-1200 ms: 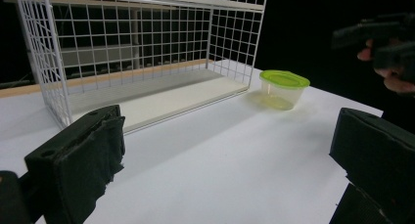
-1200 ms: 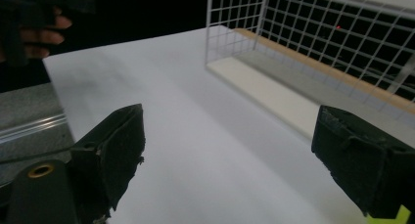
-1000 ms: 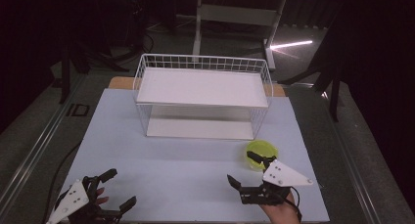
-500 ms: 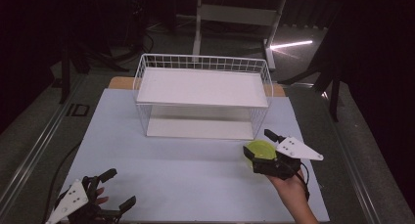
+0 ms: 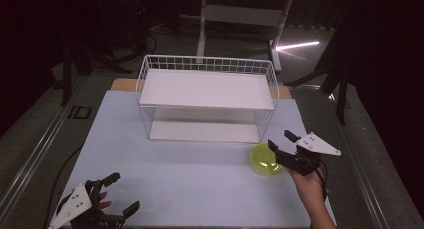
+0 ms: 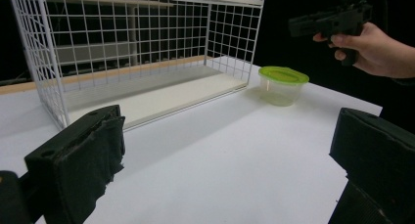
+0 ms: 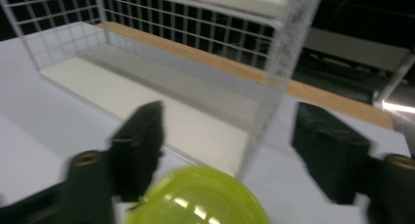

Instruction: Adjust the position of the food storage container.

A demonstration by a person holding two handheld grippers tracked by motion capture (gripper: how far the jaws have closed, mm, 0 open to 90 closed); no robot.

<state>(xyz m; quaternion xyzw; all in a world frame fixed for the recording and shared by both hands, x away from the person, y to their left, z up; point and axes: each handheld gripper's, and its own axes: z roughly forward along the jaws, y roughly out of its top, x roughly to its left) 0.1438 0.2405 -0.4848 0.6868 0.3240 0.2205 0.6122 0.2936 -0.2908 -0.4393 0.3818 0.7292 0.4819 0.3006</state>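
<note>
A darkened lab or studio is suggested: a white-covered table (image 5: pixel 200 184) is lit alone, with stand legs (image 5: pixel 202 24) seen at twelve o'clock.

- In the right gripper view the green-lidded tub (image 7: pixel 198 197) is running off the bottom edge, so its body is staying out of sight, and motion blur is smearing the wire rack (image 7: pixel 288 57).
- In the high view the left gripper (image 5: pixel 95 209) is being cut by the bottom edge.
- Whether the right gripper (image 5: pixel 281 148) is touching the tub is blurred beyond telling.
</note>
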